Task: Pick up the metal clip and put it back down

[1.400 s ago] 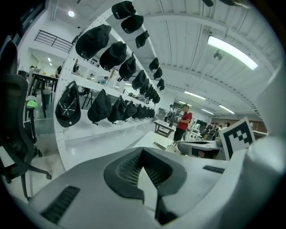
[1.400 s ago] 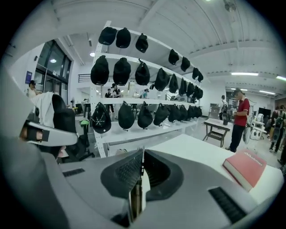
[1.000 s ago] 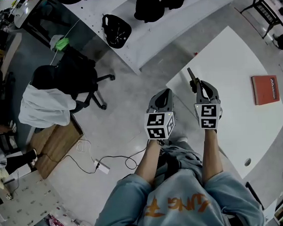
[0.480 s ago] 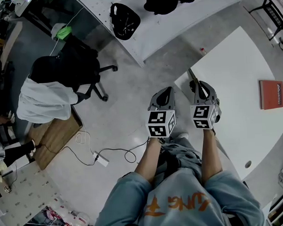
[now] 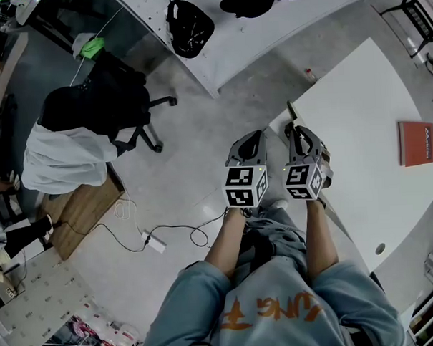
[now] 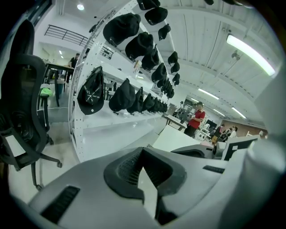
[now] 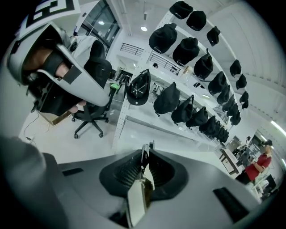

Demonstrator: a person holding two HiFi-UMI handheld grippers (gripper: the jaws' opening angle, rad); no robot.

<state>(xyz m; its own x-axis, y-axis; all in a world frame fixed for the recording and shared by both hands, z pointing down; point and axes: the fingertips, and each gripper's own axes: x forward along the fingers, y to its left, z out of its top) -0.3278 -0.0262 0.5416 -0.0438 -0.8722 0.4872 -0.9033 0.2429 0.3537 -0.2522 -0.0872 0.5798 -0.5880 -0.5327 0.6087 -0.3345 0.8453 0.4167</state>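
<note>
Gripping the metal clip (image 7: 143, 162), the right tongs (image 5: 296, 135) are pinching it aloft, long axis pointing forward along the jaws; the worktop (image 5: 365, 126) is lying below, mostly to the right. The left tongs (image 6: 142, 154) are hovering alongside, closed on nothing.

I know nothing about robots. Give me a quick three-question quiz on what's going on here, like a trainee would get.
1. True or false: the left gripper is holding something.
2. What is the right gripper shut on? A) a pen B) the metal clip C) a cup
3. Fill in: the red book lies on the white ____.

Key: 1 false, its jaws are together with nothing between them. 2 B. 3 table.
</note>
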